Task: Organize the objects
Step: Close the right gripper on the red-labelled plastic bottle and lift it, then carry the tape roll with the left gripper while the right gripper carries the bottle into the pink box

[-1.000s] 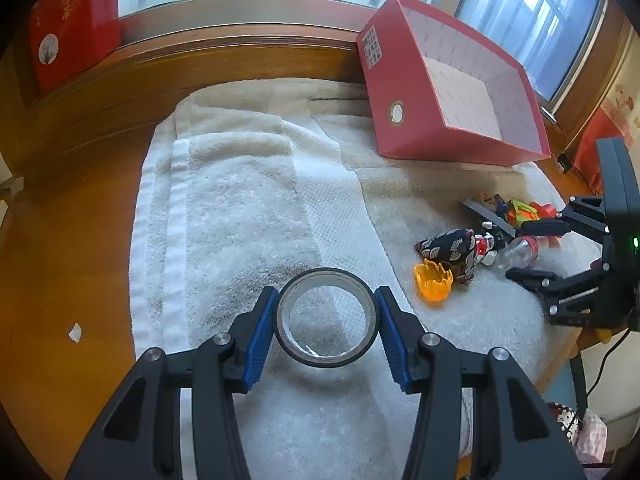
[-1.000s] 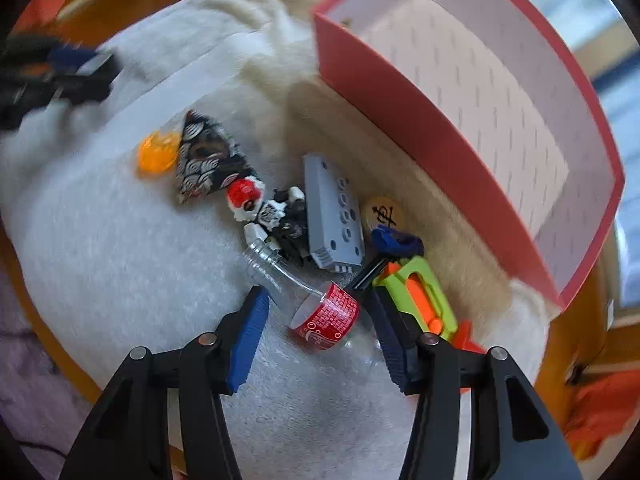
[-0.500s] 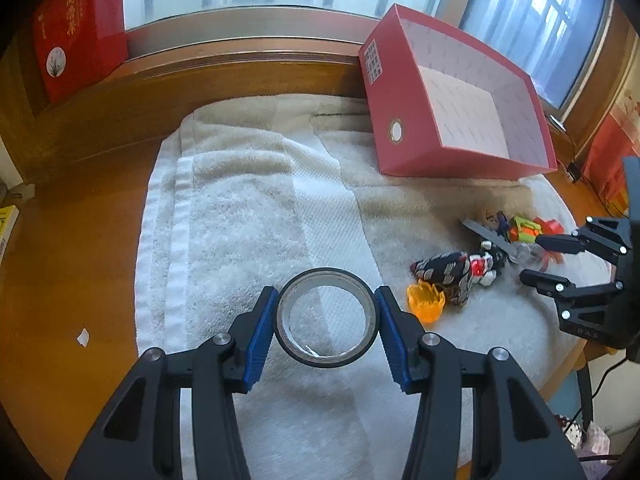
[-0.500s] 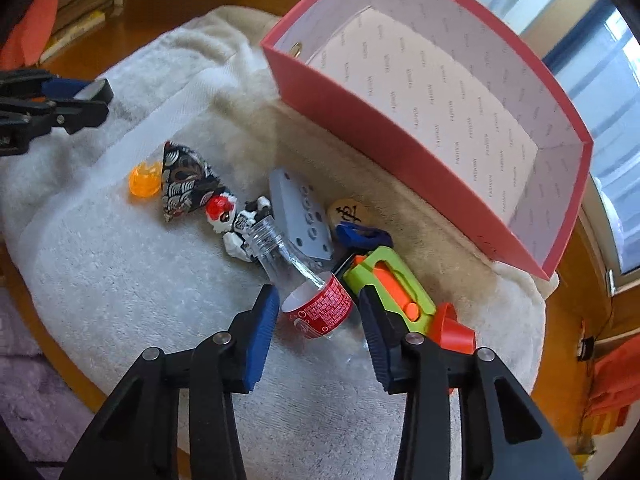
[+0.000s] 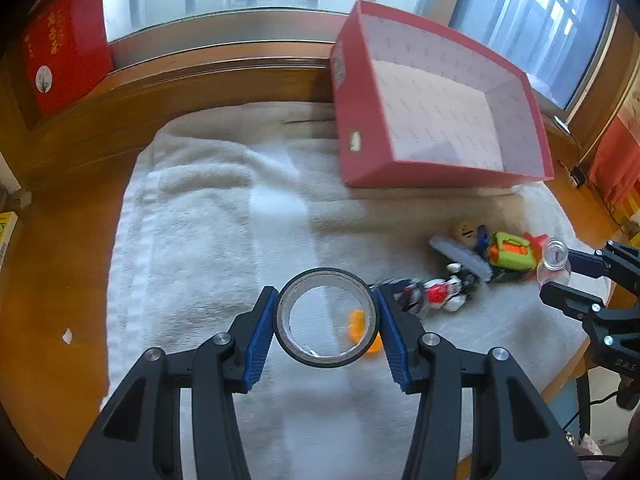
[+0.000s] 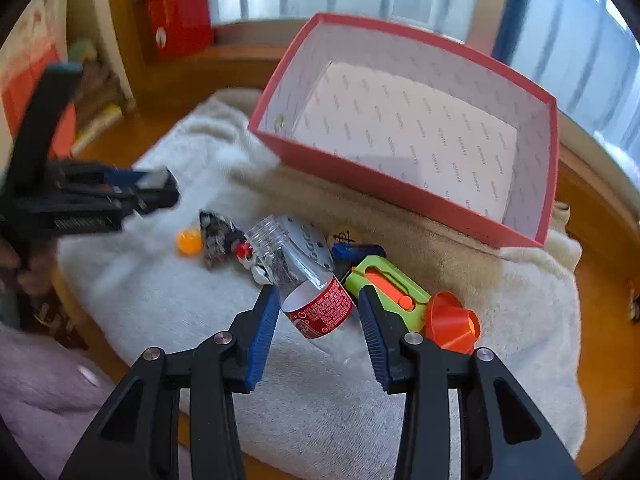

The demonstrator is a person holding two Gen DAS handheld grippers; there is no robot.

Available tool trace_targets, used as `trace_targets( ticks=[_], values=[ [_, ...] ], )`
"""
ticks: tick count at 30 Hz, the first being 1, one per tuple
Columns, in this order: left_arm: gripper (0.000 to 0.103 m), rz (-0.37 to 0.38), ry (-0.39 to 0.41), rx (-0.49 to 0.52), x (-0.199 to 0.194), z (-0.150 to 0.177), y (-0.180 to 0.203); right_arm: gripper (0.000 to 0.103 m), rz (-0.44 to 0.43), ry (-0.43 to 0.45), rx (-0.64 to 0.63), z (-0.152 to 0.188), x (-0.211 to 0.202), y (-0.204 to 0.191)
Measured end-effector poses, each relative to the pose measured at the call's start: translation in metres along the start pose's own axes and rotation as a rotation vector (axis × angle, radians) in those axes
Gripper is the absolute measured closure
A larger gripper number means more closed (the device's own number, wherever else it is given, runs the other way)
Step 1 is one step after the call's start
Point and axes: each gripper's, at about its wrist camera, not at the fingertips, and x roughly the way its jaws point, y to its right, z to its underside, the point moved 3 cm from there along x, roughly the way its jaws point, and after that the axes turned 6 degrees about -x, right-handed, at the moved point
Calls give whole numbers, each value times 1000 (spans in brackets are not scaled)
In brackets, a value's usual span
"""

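Note:
My left gripper is shut on a dark tape roll and holds it above the white towel. My right gripper is shut on a clear plastic bottle with a red label. The bottle is off the towel and tilted, its open neck pointing away. In the left wrist view the right gripper and the bottle are at the right edge. The open red box lies behind the toys with nothing in it. In the right wrist view the left gripper is at the left.
Toys lie on the towel: a small orange piece, a patterned figure, a grey plate, a green-orange toy and an orange cone. A red box stands on the windowsill. The table edge is close on the right.
The right gripper closed on the bottle, lifted it off the towel and rolled. The left gripper carried the tape roll toward the toys.

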Motion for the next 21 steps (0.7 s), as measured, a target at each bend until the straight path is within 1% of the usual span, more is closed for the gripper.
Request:
trace_targets(
  ticks=[4,11,15,18,21],
  values=[
    [54,5,2,-9,0,-2,15,61,-54,55,51,-1,-14,9],
    [54,-4,13,-8,-1,-10,47,61,-95,101,46,-3,-25,24],
    [54,-8,17,-11,-2,-14,63,61,-117,113,52,-3,-30,33],
    [54,-9,15,-14,-3,-16,75,61,-103,98,52,-2,-33,38],
    [54,-13,16,-16,-2,-20,85,61,-109,96,49,-2,-37,41]
  ],
)
